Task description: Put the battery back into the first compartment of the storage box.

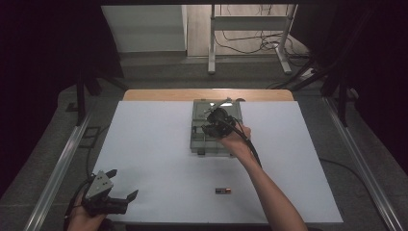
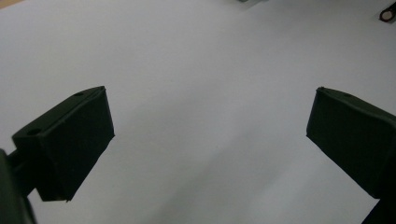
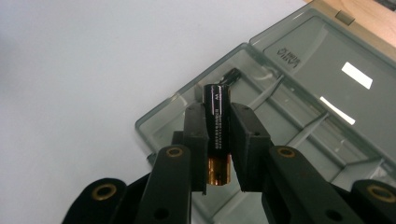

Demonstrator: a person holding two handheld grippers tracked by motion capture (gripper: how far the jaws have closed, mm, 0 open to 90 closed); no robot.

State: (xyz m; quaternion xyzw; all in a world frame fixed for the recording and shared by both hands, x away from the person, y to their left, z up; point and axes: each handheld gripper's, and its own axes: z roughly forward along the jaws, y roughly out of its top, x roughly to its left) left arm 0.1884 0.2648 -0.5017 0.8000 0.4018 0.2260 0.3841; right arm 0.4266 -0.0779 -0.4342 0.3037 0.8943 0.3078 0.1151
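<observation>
Right gripper [image 3: 218, 154] clamping an AA battery [image 3: 217, 126] upright between its jaws, hovering over the open grey plastic case [image 3: 299, 98], left gripper [image 2: 210, 135] resting with jaws apart over the white bench [image 2: 201, 60], second battery [image 1: 223, 191] lying nearby.

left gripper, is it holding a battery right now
No, the left gripper has its jaws spread wide over bare white table with nothing between them; the battery is clamped in the right gripper.
</observation>
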